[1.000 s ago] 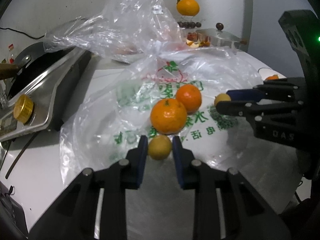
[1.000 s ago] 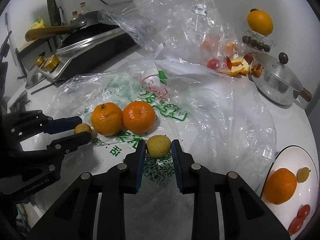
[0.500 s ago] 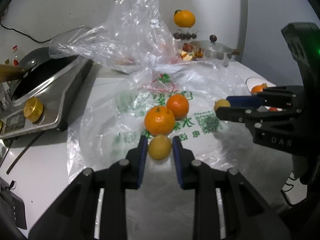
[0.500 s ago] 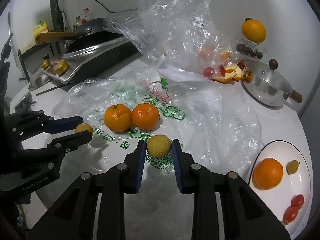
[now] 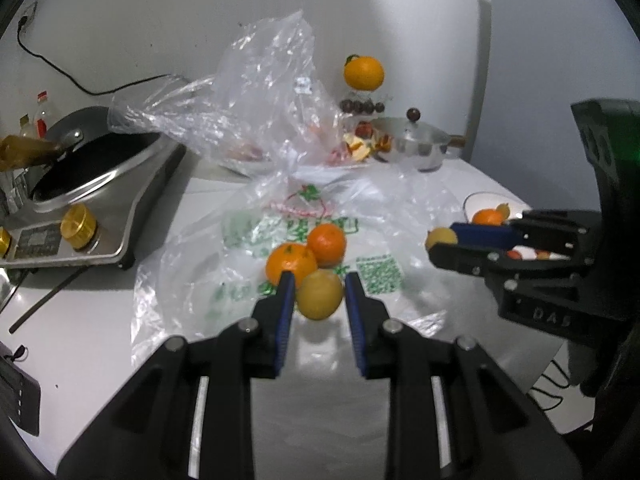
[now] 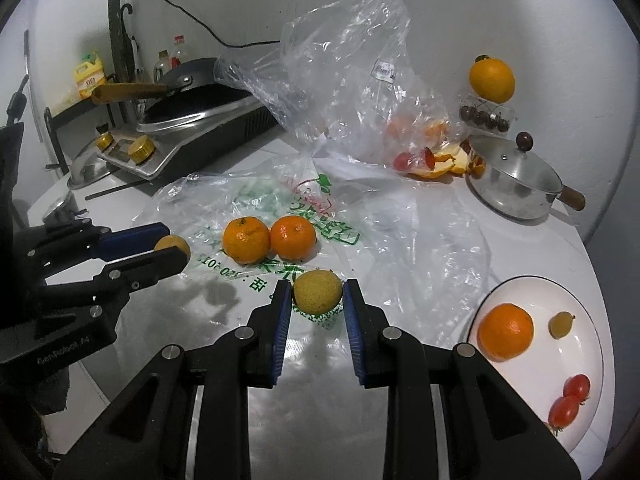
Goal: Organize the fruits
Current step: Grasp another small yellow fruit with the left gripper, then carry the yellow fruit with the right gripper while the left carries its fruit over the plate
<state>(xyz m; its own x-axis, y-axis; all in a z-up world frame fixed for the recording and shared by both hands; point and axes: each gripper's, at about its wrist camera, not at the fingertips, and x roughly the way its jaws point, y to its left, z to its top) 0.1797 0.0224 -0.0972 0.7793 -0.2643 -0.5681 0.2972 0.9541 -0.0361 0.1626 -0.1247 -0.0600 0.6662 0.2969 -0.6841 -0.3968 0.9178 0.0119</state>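
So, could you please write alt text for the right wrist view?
The right gripper holds a yellow-green fruit above a printed plastic bag; the left gripper holds another. Two oranges lie on the bag, a white plate sits right.

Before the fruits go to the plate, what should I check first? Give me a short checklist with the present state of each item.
1. Left gripper shut on its yellow fruit: ok.
2. Right gripper shut on its yellow-green fruit: ok.
3. Both held fruits clear of the plastic bag: cannot tell.
4. White plate has bare room: ok, space beside the orange and the cherry tomatoes.
5. The grippers are apart from each other: ok.
6. Two oranges on the bag lie apart from both grippers: ok.
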